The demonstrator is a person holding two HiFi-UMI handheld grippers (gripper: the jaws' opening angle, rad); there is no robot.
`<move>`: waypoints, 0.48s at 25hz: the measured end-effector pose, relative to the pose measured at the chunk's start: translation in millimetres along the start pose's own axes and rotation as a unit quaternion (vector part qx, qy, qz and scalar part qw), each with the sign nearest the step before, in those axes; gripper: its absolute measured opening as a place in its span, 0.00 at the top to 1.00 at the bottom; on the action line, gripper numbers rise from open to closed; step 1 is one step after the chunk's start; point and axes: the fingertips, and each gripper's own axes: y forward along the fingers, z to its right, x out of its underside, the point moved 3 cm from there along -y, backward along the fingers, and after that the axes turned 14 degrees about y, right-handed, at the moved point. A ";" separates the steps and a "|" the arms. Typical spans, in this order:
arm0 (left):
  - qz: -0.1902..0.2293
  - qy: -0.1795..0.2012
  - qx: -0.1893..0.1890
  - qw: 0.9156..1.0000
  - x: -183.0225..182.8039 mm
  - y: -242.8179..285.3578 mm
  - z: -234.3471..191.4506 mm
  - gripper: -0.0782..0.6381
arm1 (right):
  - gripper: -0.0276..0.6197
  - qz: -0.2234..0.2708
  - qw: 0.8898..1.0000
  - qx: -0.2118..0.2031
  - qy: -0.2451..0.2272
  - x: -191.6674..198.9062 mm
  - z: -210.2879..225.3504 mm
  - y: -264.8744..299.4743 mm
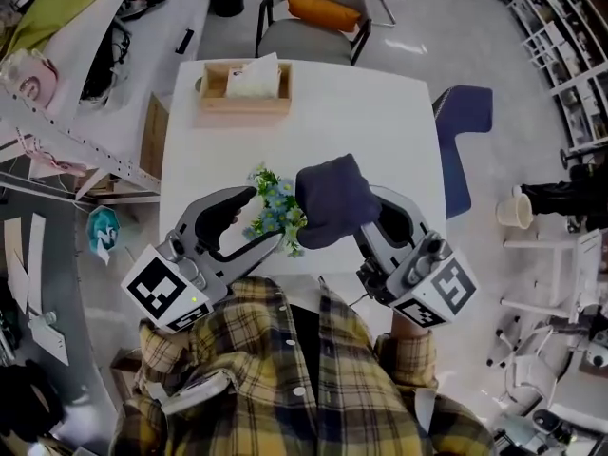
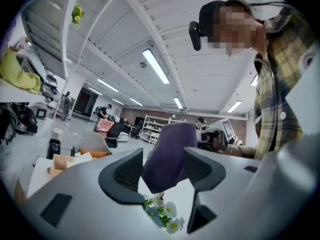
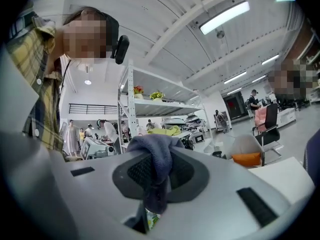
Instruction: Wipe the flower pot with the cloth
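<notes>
1. The right tongs [image 3: 157, 171] were pressed together on the cloth [image 1: 332, 198]. A fold of it was pinched between the pads and the rest hung limp below them.
2. The left tongs [image 2: 164, 171] stood spread, with nothing pressed between the pads. The cloth showed beyond the gap, and the flowers [image 1: 274, 207] sat just below it.
3. The flowers stood close to the near edge of the table [image 1: 361, 122], a little left of its middle and well apart from the wooden tissue box [image 1: 214, 107] at the far edge. I could not see the flower pot in any view. The blooms and the hanging cloth covered it from above.
4. From above, the left tongs sat just beside the flowers on their left. The cloth hung over their right side from the right tongs. I could not tell whether the cloth touched the blooms.
5. I judged the cloth to be soft, light and floppy. It looked easy to keep pinched, but it would drape wherever it liked.
6. I judged the pot to be small and light, so a sideways wipe could tip or slide it. The blooms looked fragile. I would have gripped the pot's wall below the foliage with the left tongs and wiped with the cloth from the right.
</notes>
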 end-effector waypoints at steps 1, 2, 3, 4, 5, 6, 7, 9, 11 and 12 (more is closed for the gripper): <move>0.003 0.001 -0.006 1.000 -4.2 0.3 2.0 0.56 | 0.92 0.004 1.000 0.001 0.001 -0.2 -3.5 -4.0; 0.004 0.002 -0.011 1.000 -7.5 0.3 3.8 0.59 | 0.92 0.008 1.000 0.002 0.004 -0.2 -6.6 -7.6; 0.004 0.002 -0.017 1.000 -10.0 -0.1 5.1 0.62 | 0.92 0.009 1.000 0.001 0.007 0.0 -9.2 -10.5; 0.004 0.001 -0.023 1.000 -11.9 -0.6 5.4 0.65 | 0.92 0.010 1.000 0.000 0.009 0.3 -11.1 -12.5; 0.003 0.000 -0.030 1.000 -13.3 -1.1 5.3 0.71 | 0.92 0.009 1.000 -0.001 0.011 0.8 -12.3 -14.0; 0.004 -0.002 -0.036 0.999 -14.1 -1.4 5.3 0.75 | 0.92 0.007 1.000 -0.002 0.014 1.6 -12.8 -15.2; 0.004 -0.004 -0.038 0.999 -14.4 -1.6 5.9 0.77 | 0.92 0.005 1.000 -0.003 0.018 2.7 -12.6 -16.3; 0.004 -0.003 -0.038 0.999 -13.9 -1.6 8.4 0.83 | 0.92 0.004 1.000 -0.005 0.027 5.0 -11.3 -17.7; 0.000 0.001 -0.038 0.999 -12.9 -1.1 10.9 0.86 | 0.92 0.004 0.999 -0.007 0.032 6.5 -9.9 -17.9; -0.001 0.002 -0.037 0.999 -12.6 -0.5 11.9 0.87 | 0.92 0.004 0.999 -0.008 0.032 6.6 -9.3 -17.5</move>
